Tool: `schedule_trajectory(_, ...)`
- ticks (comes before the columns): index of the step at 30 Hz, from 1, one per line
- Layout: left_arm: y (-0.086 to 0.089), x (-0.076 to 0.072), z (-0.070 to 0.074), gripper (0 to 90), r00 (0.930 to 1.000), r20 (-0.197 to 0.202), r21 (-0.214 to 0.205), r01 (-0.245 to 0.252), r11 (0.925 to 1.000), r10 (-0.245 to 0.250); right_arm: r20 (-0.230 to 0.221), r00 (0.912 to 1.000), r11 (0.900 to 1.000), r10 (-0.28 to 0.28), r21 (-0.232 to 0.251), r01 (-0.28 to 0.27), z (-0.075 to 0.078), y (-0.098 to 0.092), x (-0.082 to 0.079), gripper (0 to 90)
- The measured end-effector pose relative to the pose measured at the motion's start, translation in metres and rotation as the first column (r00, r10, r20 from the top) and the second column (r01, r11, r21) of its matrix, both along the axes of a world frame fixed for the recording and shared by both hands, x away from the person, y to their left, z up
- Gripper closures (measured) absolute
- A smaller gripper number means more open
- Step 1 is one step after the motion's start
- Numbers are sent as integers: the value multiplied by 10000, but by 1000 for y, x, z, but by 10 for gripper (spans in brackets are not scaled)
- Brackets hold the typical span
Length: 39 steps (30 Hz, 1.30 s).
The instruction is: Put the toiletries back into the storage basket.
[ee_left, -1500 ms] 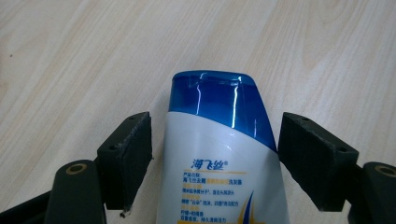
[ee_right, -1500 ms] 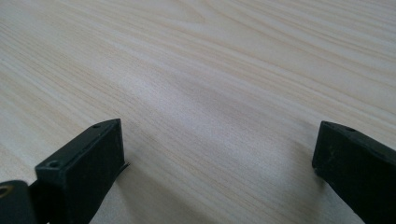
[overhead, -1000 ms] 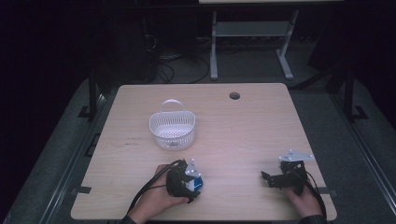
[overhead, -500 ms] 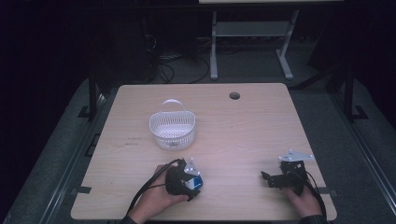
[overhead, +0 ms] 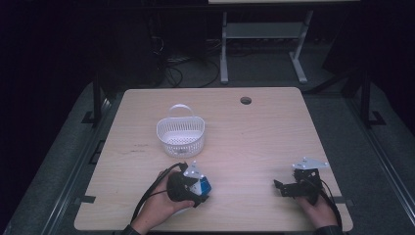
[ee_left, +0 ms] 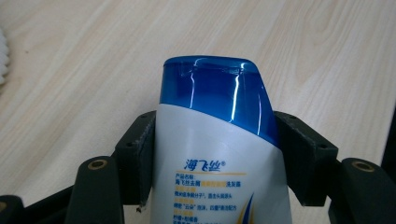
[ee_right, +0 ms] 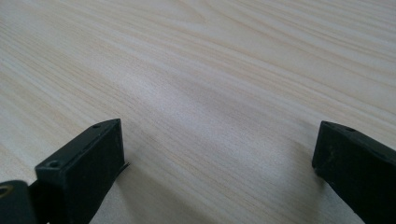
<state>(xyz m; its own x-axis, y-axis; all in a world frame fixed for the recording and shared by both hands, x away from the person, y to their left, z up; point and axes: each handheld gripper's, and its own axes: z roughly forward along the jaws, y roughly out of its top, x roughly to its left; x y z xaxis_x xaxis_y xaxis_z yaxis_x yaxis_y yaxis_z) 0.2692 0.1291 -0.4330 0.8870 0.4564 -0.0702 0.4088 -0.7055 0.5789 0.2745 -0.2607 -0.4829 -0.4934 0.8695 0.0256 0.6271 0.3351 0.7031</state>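
Observation:
A white shampoo bottle (ee_left: 219, 158) with a blue cap (ee_left: 219, 93) lies on the wooden table near its front edge, seen in the high view as the bottle (overhead: 204, 186). My left gripper (overhead: 192, 188) has just been closing its jaws, and the bottle sits between them. In the left gripper view both pads of my left gripper (ee_left: 215, 140) press the bottle's sides just below the cap. My right gripper (overhead: 281, 188) rests at the front right, a hand holding it. Its jaws (ee_right: 219, 154) stand wide apart over bare wood with nothing between them.
A white plastic basket (overhead: 180, 135) with a handle stands behind the left gripper, left of the table's middle. A round cable hole (overhead: 245, 100) sits near the far edge. Desk legs and cables show on the dark floor beyond.

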Motion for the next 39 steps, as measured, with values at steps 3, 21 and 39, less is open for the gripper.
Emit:
schedule_trajectory(3,5,-1,4,350,9999,39,-447,-134,9989,136,6,10000,10000,1,1,-1,0,0,0,17)
schedule_trajectory(21,37,0,27,352,9999,72,-2670,-64,9637,86,4,10000,10000,-2,1,2,0,0,0,17)
schedule_trajectory(39,53,-3,44,355,9994,318,-4414,255,8970,-128,0,10000,10000,-7,4,7,0,0,0,17)
